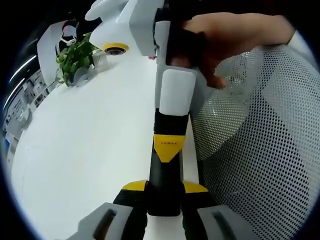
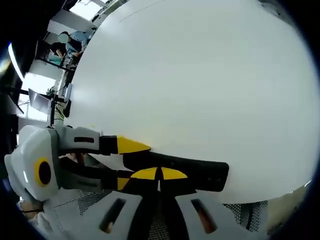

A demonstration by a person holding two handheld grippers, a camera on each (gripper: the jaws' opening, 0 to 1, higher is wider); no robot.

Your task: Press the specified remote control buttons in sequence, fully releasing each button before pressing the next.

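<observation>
We see a broad white table [image 1: 95,135] spread across both views. In the left gripper view, a mesh chair back [image 1: 265,145] of perforated white material stands at its right edge, and a potted green plant [image 1: 77,57] sits far off on the tabletop with a yellow-ringed disc [image 1: 115,48] near it.

The black remote control [image 1: 165,170] is held above the table edge. In the left gripper view it runs straight up from between the left gripper [image 1: 164,200] jaws, whose yellow tips are closed against its two sides. The right gripper [image 1: 172,55] meets the far end of the remote from above, with a hand [image 1: 235,37] wrapped around it.

In the right gripper view the remote control [image 2: 175,170] lies crosswise, and the right gripper [image 2: 159,175] has its yellow tips drawn together on it. The left gripper [image 2: 125,160] reaches in from the left, one tip on each side of the remote.
</observation>
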